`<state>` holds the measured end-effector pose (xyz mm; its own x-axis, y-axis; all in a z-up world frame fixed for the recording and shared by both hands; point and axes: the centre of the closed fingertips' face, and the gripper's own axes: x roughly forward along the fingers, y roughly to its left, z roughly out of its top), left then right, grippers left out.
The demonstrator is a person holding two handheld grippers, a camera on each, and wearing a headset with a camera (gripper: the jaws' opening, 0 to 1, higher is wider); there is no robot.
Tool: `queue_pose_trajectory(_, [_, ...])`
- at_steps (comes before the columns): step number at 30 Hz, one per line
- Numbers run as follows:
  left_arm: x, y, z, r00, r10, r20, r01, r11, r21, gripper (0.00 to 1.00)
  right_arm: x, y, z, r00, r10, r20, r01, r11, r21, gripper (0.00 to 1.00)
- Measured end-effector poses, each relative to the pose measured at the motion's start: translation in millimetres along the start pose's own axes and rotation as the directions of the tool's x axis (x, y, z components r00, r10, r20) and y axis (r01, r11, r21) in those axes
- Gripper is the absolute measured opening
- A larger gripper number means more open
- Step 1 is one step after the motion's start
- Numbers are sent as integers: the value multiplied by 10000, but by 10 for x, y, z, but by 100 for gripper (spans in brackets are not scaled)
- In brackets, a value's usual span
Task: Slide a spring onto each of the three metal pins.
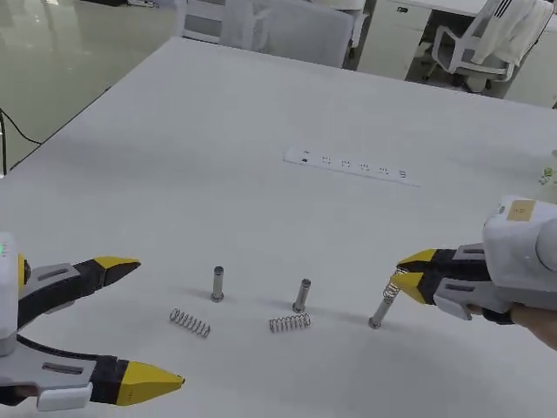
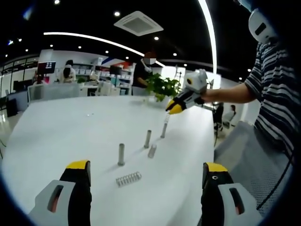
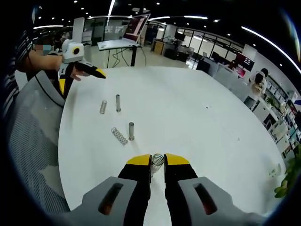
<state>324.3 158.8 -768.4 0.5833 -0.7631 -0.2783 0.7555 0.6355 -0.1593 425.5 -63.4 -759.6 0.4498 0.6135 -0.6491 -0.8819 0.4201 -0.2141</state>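
Three short metal pins stand on the white table: left pin (image 1: 218, 284), middle pin (image 1: 301, 295), right pin (image 1: 379, 313). My right gripper (image 1: 407, 273) is shut on a spring (image 1: 392, 288), whose lower end meets the top of the leaning right pin. That spring (image 3: 158, 161) sits end-on between the right gripper's (image 3: 158, 162) yellow tips. Two loose springs lie flat, one (image 1: 190, 321) near the left pin, one (image 1: 290, 323) in front of the middle pin. My left gripper (image 1: 152, 322) hovers open at the lower left, holding nothing, with the pins (image 2: 121, 154) ahead of its wide jaws.
A white power strip (image 1: 352, 165) lies farther back on the table (image 1: 218, 157). Office chairs (image 1: 474, 43) stand beyond the far edge. A small pale object (image 1: 546, 177) sits at the right edge.
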Motion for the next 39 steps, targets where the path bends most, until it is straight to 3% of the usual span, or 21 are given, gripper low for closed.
queue_pose_trajectory(11, [22, -18, -35, 9998, 17, -198, -17, 10000, 4, 95, 59, 36, -111, 9998, 39, -193, -40, 10000, -47, 7])
queue_pose_trajectory(26, [19, -28, -23, 9998, 93, -189, -94, 9999, -64, 92, 294, 110, -403, 9970, 164, -750, -174, 9998, -125, 7])
queue_pose_trajectory(39, [12, -3, 10, 9998, 157, -128, -158, 9998, -91, 91, 362, 103, -467, 9965, -11, -842, 9, 10000, -17, 8])
